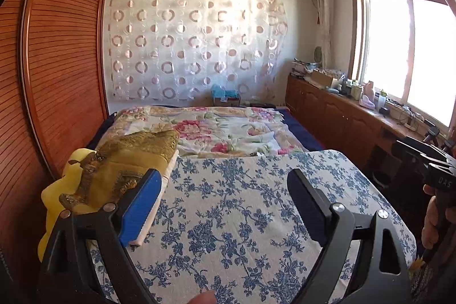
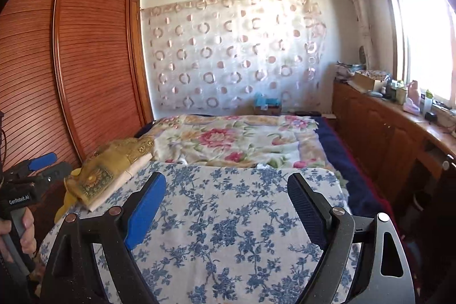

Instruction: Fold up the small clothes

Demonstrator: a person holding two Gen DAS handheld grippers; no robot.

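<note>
A stack of folded small clothes (image 1: 134,161) lies at the far left corner of the blue-floral covered table (image 1: 242,218): a gold patterned piece on top, white and yellow pieces under it. It also shows in the right wrist view (image 2: 114,167). My left gripper (image 1: 225,207) is open and empty, held above the table, its left finger beside the stack. My right gripper (image 2: 226,207) is open and empty above the table (image 2: 228,232) middle. The right gripper's body shows at the right edge of the left wrist view (image 1: 433,175); the left gripper shows at the left edge of the right wrist view (image 2: 31,175).
A bed with a floral quilt (image 1: 222,130) lies beyond the table. A wooden louvred wardrobe (image 1: 57,61) stands on the left. A low wooden cabinet (image 1: 342,116) with clutter runs under the window on the right.
</note>
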